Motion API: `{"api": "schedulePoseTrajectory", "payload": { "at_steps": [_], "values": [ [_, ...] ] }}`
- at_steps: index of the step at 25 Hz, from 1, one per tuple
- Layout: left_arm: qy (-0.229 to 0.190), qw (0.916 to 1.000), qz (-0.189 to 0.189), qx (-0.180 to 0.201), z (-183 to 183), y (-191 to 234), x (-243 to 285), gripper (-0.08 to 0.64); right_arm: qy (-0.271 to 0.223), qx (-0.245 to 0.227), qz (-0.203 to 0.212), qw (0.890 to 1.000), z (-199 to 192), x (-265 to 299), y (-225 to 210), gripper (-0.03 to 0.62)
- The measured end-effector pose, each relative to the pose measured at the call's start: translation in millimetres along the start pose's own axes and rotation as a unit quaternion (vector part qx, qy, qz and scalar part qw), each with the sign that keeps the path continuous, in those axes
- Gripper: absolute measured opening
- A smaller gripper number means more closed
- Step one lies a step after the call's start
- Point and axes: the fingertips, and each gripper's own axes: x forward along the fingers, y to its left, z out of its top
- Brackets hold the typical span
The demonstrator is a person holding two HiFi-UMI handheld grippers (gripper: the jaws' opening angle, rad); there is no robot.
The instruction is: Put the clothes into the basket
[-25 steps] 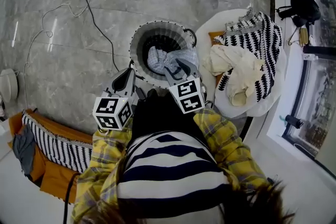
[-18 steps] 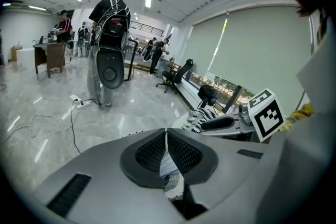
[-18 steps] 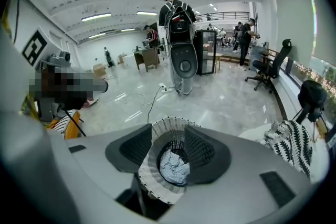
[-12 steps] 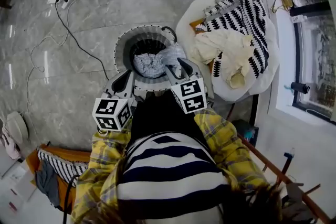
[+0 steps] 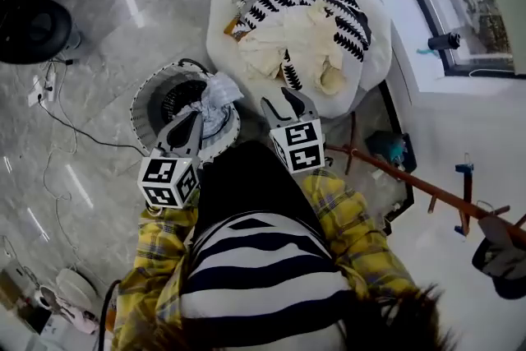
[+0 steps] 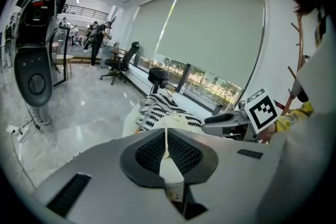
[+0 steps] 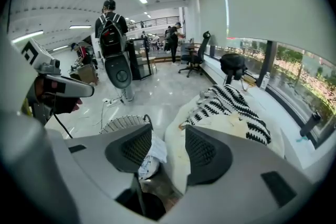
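Glossy grey marble floor (image 5: pixel 107 53) beneath basket (image 5: pixel 145 97); left gripper (image 5: pixel 196 116) closed, empty; right gripper (image 5: pixel 278 98) half-open, empty.

A basket (image 5: pixel 141 104) holding a garment (image 5: pixel 215 94) stands just left of a cushion (image 5: pixel 374 53) piled with clothes (image 5: pixel 300 33).

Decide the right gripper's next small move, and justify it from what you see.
Likely ease the right gripper forward onto the cream garment: its jaws stand apart with nothing between them, the garment lies on the white cushion just ahead, and the left gripper is shut.
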Motion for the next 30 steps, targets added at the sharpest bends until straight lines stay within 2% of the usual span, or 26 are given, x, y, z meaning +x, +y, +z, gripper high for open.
{"api": "schedulePoseTrajectory", "payload": {
  "at_steps": [6, 9, 21, 30],
  "values": [
    [0.034, 0.997, -0.049, 0.05, 8.7, -40.9, 58.5, 0.021, 0.003, 0.066, -0.054, 0.996, -29.5, -8.6, -76.0, 0.206],
    [0.054, 0.995, -0.06, 0.058, 4.3, -56.4, 86.5, 0.021, 0.008, 0.085, -0.066, 0.994, -42.1, -2.7, -106.1, 0.206],
    [0.115, 0.9896, -0.06, 0.062, -14.3, -73.9, 189.0, 0.021, 0.046, 0.126, -0.07, 0.988, -88.3, 64.1, -203.9, 0.214],
    [0.144, 0.9866, -0.056, 0.053, -32.8, -70.4, 253.6, 0.021, 0.083, 0.131, -0.07, 0.985, -121.1, 125.0, -248.6, 0.231]
  ]
}}
